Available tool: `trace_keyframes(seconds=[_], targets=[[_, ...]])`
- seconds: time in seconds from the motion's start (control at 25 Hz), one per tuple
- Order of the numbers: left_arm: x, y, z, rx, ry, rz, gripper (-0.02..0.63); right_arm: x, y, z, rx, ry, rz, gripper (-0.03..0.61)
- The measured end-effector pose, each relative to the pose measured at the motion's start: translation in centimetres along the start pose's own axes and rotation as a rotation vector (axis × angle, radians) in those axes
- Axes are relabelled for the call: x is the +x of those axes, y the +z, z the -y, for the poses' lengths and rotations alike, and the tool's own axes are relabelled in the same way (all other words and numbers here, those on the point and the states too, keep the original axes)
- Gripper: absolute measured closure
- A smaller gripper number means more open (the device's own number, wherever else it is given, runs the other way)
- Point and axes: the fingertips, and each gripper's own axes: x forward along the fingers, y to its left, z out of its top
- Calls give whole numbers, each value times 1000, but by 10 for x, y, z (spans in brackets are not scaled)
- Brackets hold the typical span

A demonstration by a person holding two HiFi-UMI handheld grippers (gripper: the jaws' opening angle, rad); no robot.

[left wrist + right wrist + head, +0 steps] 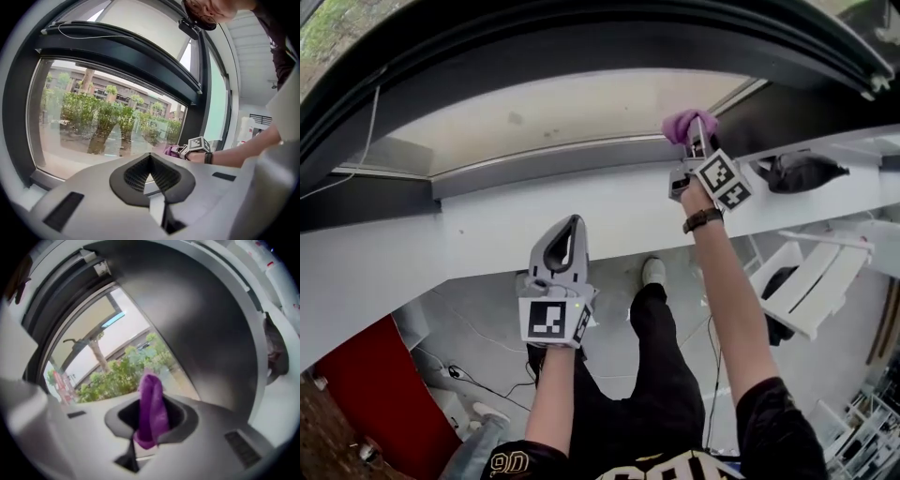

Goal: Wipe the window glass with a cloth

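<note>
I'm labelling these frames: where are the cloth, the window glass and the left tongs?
cloth (151, 404): right gripper view, middle of the purple fold.
window glass (103, 117): left gripper view, middle of the pane.
left tongs (150, 156): left gripper view, where the tips meet.

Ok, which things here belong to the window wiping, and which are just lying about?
In the job: purple cloth, clamped in the right gripper; window glass.

Lying about: dark bundle on the white sill; white furniture below; floor cables. Left gripper idle, shut on nothing.
</note>
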Motion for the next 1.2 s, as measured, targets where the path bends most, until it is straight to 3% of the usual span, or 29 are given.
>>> trace_keyframes(seconds=[0.08,0.2,0.28,0.4,0.52,0.64,0.76,0.84,0.96,1.08,1.2], targets=[[-10,0,-15,10,25,-4,601,0,-21,-23,-8,40,-29,499],[-33,5,-60,18,78,-10,601,5,-85,-88,-21,126,-117,499],[-55,12,-103,31,118,-12,601,11,-146,-154,-42,223,-209,499],[-96,25,-171,52,197,0,601,23,-250,-276,-100,435,-375,499],[-139,32,-238,88,286,-17,601,27,-343,-387,-136,576,-455,499],[-179,43,-293,123,374,-36,601,29,-420,-477,-121,648,-497,499],[-206,54,-319,117,401,-33,601,39,-469,-533,-68,667,-521,499],[-214,57,-330,100,412,-19,601,52,-476,-548,54,655,-512,499],[-211,51,-328,80,410,-11,601,66,-461,-523,234,595,-502,499],[-186,26,-302,69,386,-41,601,66,-425,-457,204,568,-496,499],[-134,-6,-263,45,326,-62,601,62,-362,-362,192,489,-453,499]])
